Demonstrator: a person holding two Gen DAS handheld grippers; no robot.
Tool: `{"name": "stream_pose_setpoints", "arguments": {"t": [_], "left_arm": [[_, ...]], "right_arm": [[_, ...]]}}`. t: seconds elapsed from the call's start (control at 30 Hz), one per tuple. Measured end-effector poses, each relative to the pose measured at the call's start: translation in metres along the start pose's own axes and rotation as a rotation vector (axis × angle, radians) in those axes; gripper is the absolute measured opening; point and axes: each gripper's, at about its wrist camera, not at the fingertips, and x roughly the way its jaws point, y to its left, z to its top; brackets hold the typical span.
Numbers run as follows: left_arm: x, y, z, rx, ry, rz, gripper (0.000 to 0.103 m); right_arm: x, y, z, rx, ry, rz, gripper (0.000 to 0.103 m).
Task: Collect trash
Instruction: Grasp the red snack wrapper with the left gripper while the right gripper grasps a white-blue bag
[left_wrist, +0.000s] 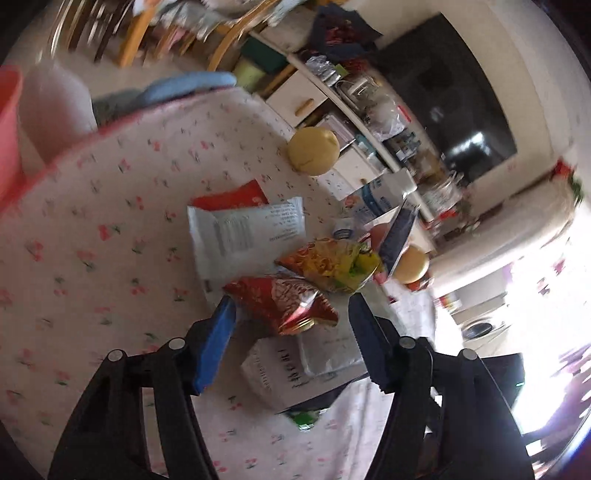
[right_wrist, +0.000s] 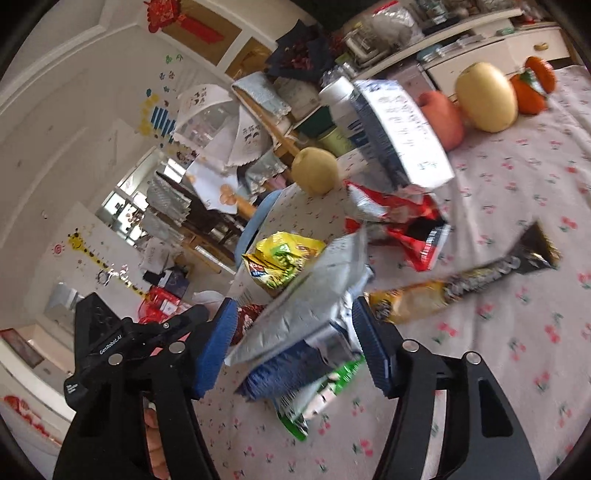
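Snack wrappers lie on a cherry-print tablecloth (left_wrist: 92, 236). In the left wrist view my left gripper (left_wrist: 291, 306) is open, its jaws on either side of a crumpled red foil wrapper (left_wrist: 288, 302). Beyond it lie a yellow-orange chip bag (left_wrist: 332, 262), a white flat packet (left_wrist: 243, 236) and a red packet (left_wrist: 229, 195). In the right wrist view my right gripper (right_wrist: 291, 314) is open around a silver foil bag (right_wrist: 306, 295) above a blue packet (right_wrist: 280, 373) and a green wrapper (right_wrist: 317, 395). A yellow bag (right_wrist: 284, 258), a red wrapper (right_wrist: 402, 221) and a long yellow-black wrapper (right_wrist: 461, 284) lie nearby.
Yellow pears (left_wrist: 314, 149) (right_wrist: 485, 96), an apple (right_wrist: 443, 118) and orange fruit (right_wrist: 535, 88) sit on the table. A white-blue box (right_wrist: 399, 129) stands tilted. A cluttered shelf (left_wrist: 369, 103) and a dark TV (left_wrist: 454, 96) lie beyond the table edge. A pink bin (left_wrist: 7, 122) is at the left.
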Motion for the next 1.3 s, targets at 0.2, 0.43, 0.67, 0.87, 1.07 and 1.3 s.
{"name": "stream_pose_setpoints", "arguments": {"t": [0.2,0.43,0.67,0.87,1.07,1.3], "left_arm": [[0.019,0.008,0.006,-0.083,0.019,-0.058,0.063],[0.04,0.019,0.008,-0.123,0.051,-0.066,0.063],[0.047,0.024,0.01,-0.135,0.049,-0.102,0.06],[0.052,0.026,0.007,-0.135,0.06,-0.135,0.049],[0.05,0.023,0.003,-0.1,0.071,-0.159,0.035],[0.038,0.017,0.001,-0.06,0.07,-0.189,0.028]], "right_arm": [[0.019,-0.003,0.008,0.007,0.044,-0.002,0.065],[0.022,0.0,0.006,-0.032,0.055,-0.055,0.041],[0.02,-0.001,0.005,-0.04,0.043,-0.071,0.029],[0.01,0.006,0.003,-0.078,-0.004,-0.076,0.02],[-0.007,0.015,0.003,-0.11,-0.063,-0.073,0.013],[-0.024,0.03,-0.005,-0.162,-0.103,-0.118,0.011]]}}
